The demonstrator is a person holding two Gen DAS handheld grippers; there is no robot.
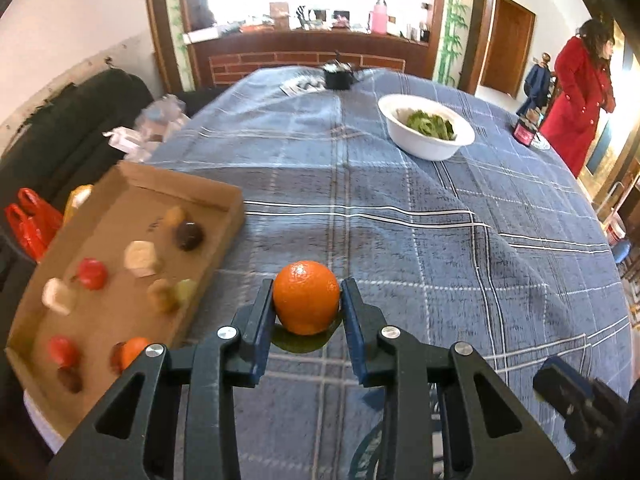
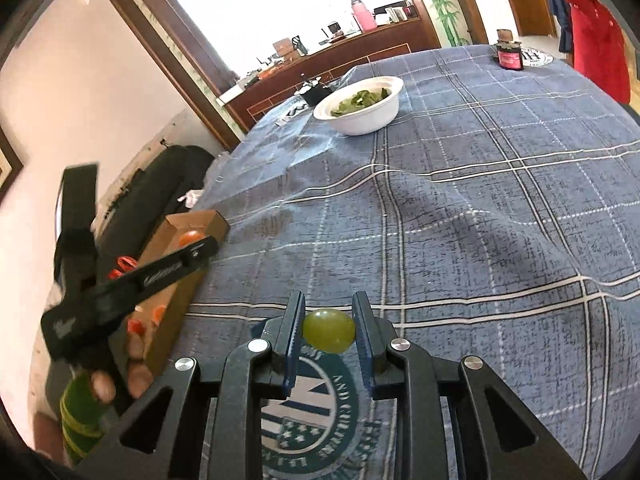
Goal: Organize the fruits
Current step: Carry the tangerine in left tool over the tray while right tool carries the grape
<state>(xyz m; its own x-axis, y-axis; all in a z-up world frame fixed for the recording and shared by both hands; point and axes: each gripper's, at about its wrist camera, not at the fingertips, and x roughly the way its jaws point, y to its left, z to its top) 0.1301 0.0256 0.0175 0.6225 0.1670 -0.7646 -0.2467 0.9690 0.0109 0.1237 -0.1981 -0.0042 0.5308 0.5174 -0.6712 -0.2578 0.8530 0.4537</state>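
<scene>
My left gripper (image 1: pixel 306 298) is shut on an orange (image 1: pixel 306 297), held above the blue checked tablecloth (image 1: pixel 400 208). To its left lies a shallow cardboard tray (image 1: pixel 224 204) with several small fruits: red ones (image 1: pixel 92 274), pale ones (image 1: pixel 140 258), a dark one (image 1: pixel 188 236) and an orange one (image 1: pixel 134 350). My right gripper (image 2: pixel 329 330) is shut on a green grape (image 2: pixel 329 330), lifted over the cloth. In the right wrist view the left gripper (image 2: pixel 200 250) reaches toward the tray (image 2: pixel 200 220) with the orange (image 2: pixel 190 237) at its tip, a hand (image 2: pixel 136 364) on its grip. The right gripper's finger (image 1: pixel 560 384) shows at the lower right of the left wrist view.
A white bowl of green leaves (image 1: pixel 426 126) stands further back on the table. A dark jar (image 1: pixel 527 130) sits near the right edge, a black pot (image 1: pixel 338 74) at the far end. A person in a red coat (image 1: pixel 580 96) stands beyond the table. Red bags (image 1: pixel 32 224) lie left of the tray.
</scene>
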